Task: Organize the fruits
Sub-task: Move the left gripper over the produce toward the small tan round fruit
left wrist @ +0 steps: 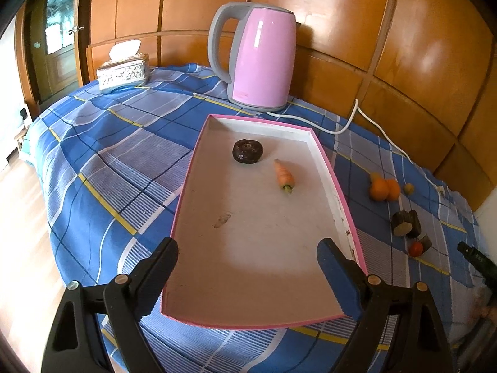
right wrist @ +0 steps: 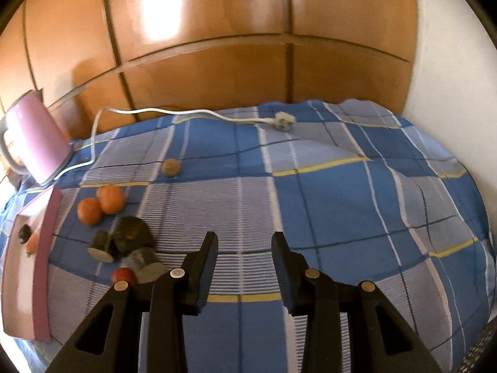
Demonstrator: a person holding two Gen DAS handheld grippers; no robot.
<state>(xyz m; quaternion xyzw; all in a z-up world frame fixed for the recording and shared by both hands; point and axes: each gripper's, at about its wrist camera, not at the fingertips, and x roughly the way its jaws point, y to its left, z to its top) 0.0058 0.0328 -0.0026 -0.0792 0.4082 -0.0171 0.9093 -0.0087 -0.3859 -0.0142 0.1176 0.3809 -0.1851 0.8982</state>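
A pink-rimmed white tray (left wrist: 338,192) lies on the checked cloth and holds a dark round fruit (left wrist: 247,151) and a small carrot (left wrist: 284,175). My left gripper (left wrist: 248,258) is open and empty above the tray's near end. To the tray's right lie two oranges (left wrist: 384,189), a small yellowish fruit (left wrist: 408,188), dark cut pieces (left wrist: 405,223) and a small red fruit (left wrist: 415,249). In the right wrist view my right gripper (right wrist: 244,245) is open and empty over bare cloth, right of the oranges (right wrist: 101,205), dark pieces (right wrist: 130,242), red fruit (right wrist: 123,275) and a small brownish fruit (right wrist: 170,167). The tray's edge (right wrist: 43,267) shows at left.
A pink kettle (left wrist: 261,59) stands behind the tray, its white cord (right wrist: 186,113) and plug (right wrist: 283,121) lying along the back of the cloth. A tissue box (left wrist: 122,70) sits at the far left. Wooden panelling rises behind. The table edge drops off on the left.
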